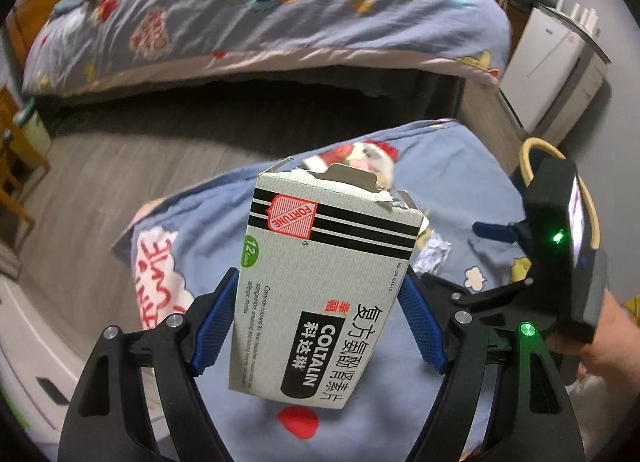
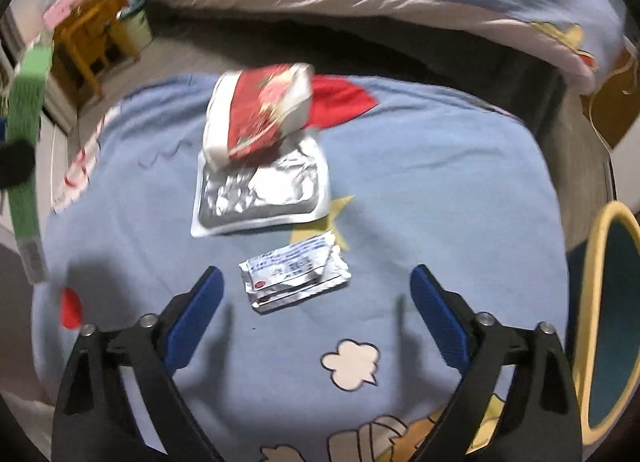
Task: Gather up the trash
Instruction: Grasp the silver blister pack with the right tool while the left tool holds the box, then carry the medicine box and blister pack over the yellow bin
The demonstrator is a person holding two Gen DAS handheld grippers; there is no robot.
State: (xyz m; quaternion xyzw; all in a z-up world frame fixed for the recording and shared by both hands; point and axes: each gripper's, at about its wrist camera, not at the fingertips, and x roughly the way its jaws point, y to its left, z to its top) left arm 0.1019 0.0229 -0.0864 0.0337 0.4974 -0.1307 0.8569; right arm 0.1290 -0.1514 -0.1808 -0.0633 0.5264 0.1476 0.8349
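Left tool (image 1: 316, 302): clamped on a torn-open Coltalin medicine box (image 1: 320, 286), held up above the blue cartoon-print cloth (image 1: 452, 181).
Right tool (image 2: 316, 298): jaws wide, nothing between the pads, hovering over the cloth.
Small foil sachet (image 2: 294, 276): flat on the cloth, mid-area, just ahead of the right tool.
Silver foil pouch (image 2: 260, 189): beyond the sachet.
Red-and-white wrapper (image 2: 260, 109): overlapping the pouch's far edge.

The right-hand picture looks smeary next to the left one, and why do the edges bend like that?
Right wrist view: motion blur smears the red packet and foil pouch; the gripper's fingers cast soft shadows on the blue cloth. Left wrist view: the medicine box is sharp, its print readable. Both views: a fisheye lens curves the bed and darkens the corners.
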